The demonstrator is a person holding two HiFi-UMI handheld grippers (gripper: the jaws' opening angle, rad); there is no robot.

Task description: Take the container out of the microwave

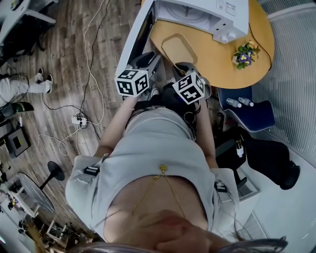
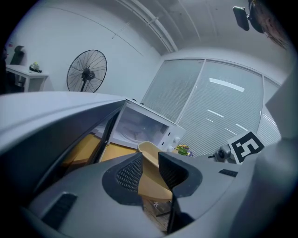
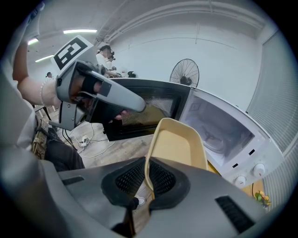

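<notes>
The yellow container (image 1: 180, 49) hangs in front of the white microwave (image 1: 202, 15), outside its open cavity. My right gripper (image 3: 146, 172) is shut on the container's near rim (image 3: 179, 144), and the tray tilts up and away from the jaws. The microwave door (image 3: 153, 104) stands swung open at the left. My left gripper (image 2: 150, 172) is open with a narrow gap between its pads. It holds nothing, and the container (image 2: 151, 151) shows beyond that gap. In the right gripper view the left gripper (image 3: 137, 108) sits close against the dark door.
The microwave stands on a round wooden table (image 1: 222, 54) beside a small flower pot (image 1: 244, 53). A blue chair (image 1: 247, 113) with bottles is at the right. Cables and a power strip (image 1: 79, 118) lie on the wood floor. A standing fan (image 2: 86, 72) is behind.
</notes>
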